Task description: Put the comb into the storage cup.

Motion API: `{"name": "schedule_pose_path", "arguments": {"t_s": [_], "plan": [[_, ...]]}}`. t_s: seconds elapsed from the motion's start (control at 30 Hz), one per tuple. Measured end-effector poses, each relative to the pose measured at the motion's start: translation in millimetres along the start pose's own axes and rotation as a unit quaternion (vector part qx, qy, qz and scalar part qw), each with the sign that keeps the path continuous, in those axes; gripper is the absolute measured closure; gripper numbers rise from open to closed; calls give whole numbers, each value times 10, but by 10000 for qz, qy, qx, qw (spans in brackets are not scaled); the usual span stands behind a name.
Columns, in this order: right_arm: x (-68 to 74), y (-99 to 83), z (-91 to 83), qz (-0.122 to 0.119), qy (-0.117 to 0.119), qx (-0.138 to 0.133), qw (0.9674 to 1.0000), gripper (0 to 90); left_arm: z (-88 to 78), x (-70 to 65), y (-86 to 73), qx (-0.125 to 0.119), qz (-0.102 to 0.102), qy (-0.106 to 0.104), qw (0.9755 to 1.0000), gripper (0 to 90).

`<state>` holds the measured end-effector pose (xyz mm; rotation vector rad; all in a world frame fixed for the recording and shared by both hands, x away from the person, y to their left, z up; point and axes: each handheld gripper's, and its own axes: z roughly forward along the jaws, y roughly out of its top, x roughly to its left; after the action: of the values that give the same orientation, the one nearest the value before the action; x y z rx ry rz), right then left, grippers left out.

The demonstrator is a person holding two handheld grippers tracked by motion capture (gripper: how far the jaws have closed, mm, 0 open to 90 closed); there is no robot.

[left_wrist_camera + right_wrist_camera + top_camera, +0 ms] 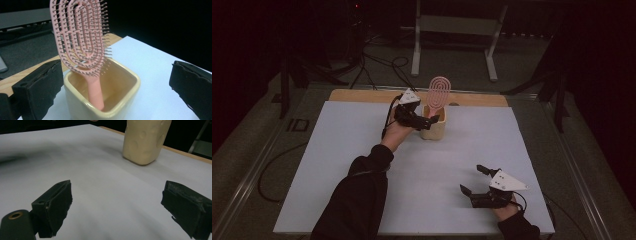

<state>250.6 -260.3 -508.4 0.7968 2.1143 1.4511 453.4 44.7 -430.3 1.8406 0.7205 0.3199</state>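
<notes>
Two grippers work a white table point(362, 165): the right gripper point(473, 181), jaws spread and empty, hovers near the front edge with open room around it. Farther off, the left gripper point(427, 119), jaws also spread, flanks the cup point(105, 100), where the brush point(82, 42) stands handle-down. Closing carelessly could tip the cup, which stands near the far edge.

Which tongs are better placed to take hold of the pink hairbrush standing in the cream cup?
Left. The left tongs are open right at the cream cup, straddling it below the pink hairbrush. The right tongs are open too, but far back near the table's front edge.
</notes>
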Motion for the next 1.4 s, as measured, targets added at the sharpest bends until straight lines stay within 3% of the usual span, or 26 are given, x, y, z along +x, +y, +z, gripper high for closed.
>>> {"name": "schedule_pose_path", "arguments": {"t_s": [0.27,0.43,0.6,1.4], "plan": [[2,2,-2,-8,-9,-2,10000,92,-133,3,28,46,0,-160,9999,0],[0,12,-5,-30,-25,-26,10000,93,-249,-22,13,190,53,-404,9990,0],[10,13,-1,-40,-23,-11,10000,92,-345,-45,-22,235,110,-447,9987,0],[12,14,10,-22,-24,16,10000,93,-940,-49,-229,304,199,-335,9988,0]]}}
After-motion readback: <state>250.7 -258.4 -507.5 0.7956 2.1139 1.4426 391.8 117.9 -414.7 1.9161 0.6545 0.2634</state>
